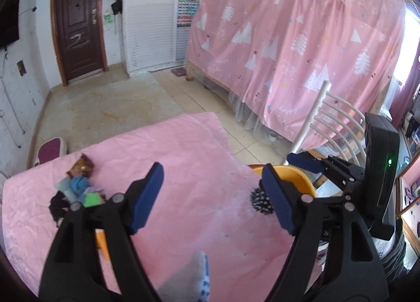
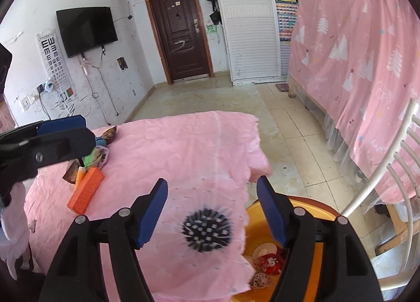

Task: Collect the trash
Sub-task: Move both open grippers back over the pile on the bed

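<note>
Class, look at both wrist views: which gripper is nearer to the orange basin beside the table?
Right. The right gripper hangs open directly beside the orange basin, one finger over its rim. The left gripper, also open, is over the table nearer the trash pile.

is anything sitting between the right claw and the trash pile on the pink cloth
Nothing lies on the cloth between them except the orange box, at the near edge of the trash pile. The left claw hovers at the pile, partly covering it. The right claw is open, with the orange basin on its other side.
</note>
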A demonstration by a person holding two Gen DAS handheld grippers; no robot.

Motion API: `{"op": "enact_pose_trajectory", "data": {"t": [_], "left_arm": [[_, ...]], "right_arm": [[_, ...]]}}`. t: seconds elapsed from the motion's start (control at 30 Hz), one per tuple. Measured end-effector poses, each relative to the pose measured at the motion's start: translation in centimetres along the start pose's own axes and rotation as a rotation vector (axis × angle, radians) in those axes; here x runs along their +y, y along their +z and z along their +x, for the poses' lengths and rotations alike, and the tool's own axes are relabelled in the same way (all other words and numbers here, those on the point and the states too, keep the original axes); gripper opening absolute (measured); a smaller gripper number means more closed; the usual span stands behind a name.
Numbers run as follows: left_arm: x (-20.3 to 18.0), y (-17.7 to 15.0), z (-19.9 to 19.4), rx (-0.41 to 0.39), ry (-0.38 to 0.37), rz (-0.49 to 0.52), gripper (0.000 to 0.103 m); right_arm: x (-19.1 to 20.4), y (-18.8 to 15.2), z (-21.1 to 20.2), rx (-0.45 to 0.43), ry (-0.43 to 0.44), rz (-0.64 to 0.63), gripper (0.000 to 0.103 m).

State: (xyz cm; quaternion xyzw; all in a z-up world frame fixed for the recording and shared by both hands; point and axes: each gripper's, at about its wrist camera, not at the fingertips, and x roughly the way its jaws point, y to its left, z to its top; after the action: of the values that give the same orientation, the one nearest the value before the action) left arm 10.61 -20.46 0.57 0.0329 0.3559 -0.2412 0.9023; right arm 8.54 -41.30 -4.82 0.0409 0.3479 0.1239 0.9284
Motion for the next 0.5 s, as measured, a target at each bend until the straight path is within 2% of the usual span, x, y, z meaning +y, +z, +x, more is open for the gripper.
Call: {"op": "enact_pose_trajectory", "data": {"t": [0.2, 0.5], "left_arm": [[5.0, -0.8, -1.5, -0.007, 0.038, -0.077, 0.074], [10.3, -2.1, -2.8, -0.004, 0.110, -0.150, 0.075]], "right_arm": [[3.5, 1.0, 1.7, 0.022, 0.023, -0.047, 0.062], [8.1, 1.7, 3.7, 0.046, 0.062, -0.111, 0.064]]}}
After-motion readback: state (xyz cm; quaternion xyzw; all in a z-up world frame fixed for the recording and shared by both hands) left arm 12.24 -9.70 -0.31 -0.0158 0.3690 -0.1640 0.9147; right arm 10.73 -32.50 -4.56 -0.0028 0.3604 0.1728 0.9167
